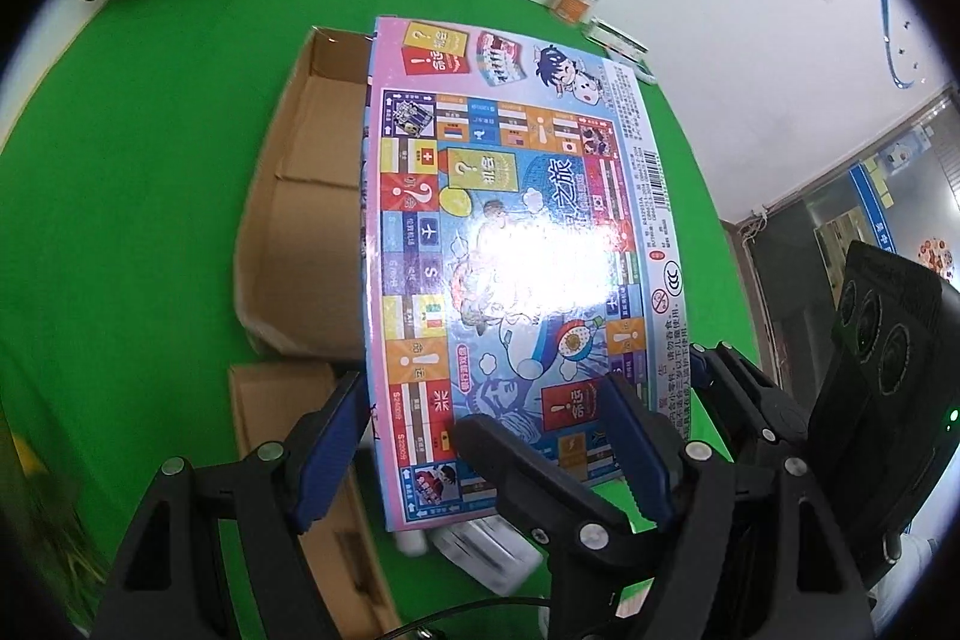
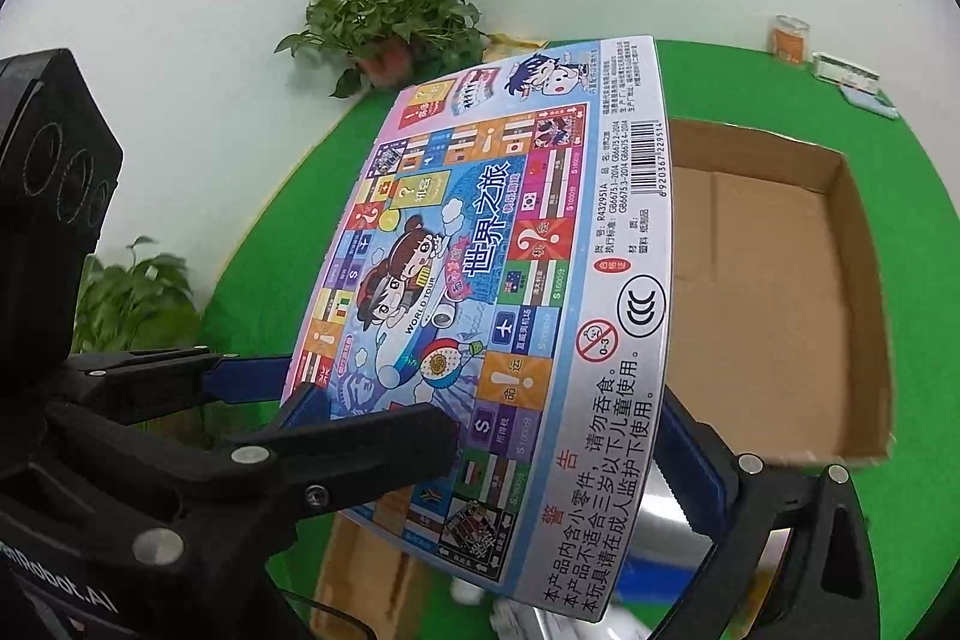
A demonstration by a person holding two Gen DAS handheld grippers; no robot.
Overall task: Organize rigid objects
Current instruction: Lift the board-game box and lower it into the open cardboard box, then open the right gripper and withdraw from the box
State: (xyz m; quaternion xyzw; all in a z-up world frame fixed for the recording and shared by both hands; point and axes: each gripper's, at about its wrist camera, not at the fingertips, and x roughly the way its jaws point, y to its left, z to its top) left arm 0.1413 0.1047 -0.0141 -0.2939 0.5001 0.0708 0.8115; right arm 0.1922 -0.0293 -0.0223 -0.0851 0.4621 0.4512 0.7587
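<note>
1. Both grippers clamp the flat, colourful cardboard board-game box, lifted and tilted over the open brown cardboard carton.
2. Left gripper pinches its near edge.
3. Right gripper grips the same near end, beside the left one.
4. The carton sits on the green table.

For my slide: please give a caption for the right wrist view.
Both grippers hold a board game box above an open cardboard box.

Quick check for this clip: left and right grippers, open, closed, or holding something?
Left gripper: closed on the board game box, near edge.
Right gripper: closed on the same box, fingers on both faces.
</note>
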